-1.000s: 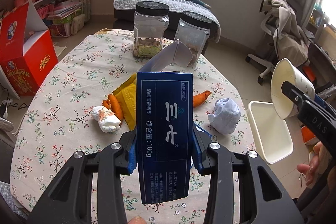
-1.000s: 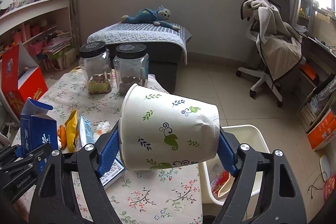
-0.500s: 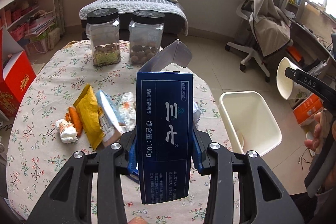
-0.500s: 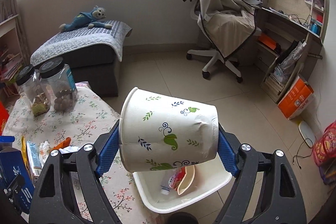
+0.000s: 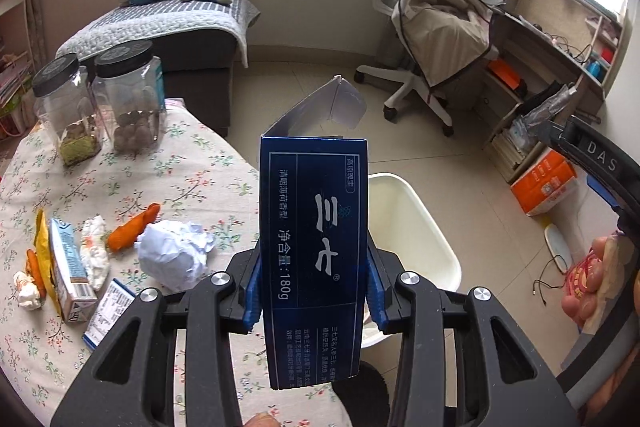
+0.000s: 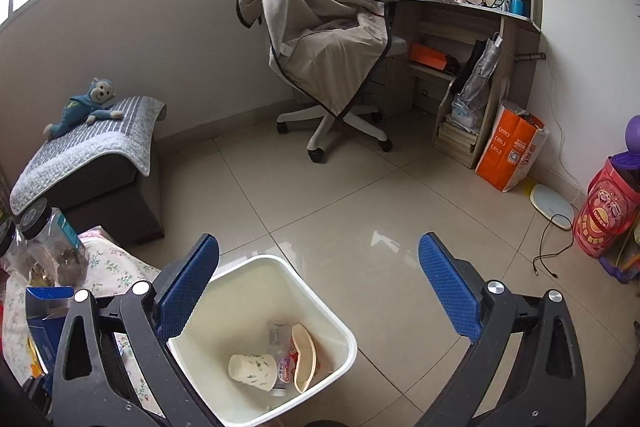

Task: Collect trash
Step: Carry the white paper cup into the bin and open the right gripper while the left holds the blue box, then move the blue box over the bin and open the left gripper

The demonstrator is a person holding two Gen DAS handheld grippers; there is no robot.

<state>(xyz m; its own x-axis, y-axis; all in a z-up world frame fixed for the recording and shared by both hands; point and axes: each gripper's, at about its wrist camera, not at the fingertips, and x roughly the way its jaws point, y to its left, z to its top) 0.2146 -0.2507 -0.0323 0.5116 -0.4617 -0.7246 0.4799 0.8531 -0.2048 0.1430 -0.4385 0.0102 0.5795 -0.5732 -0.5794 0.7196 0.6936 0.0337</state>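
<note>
One paper cup (image 6: 253,367) now in bin (image 6: 336,327); right hand-held gripper (image 6: 319,287) just opened, empty.

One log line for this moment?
left claw: shut on blue box | right claw: just opened, empty | paper cup: in white bin

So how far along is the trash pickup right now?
Done: the paper cup lies in the white bin; the right claw has just been opening and stands empty above it. In hand: the left claw grips the blue box. Left: crumpled paper and wrappers on the table.
</note>
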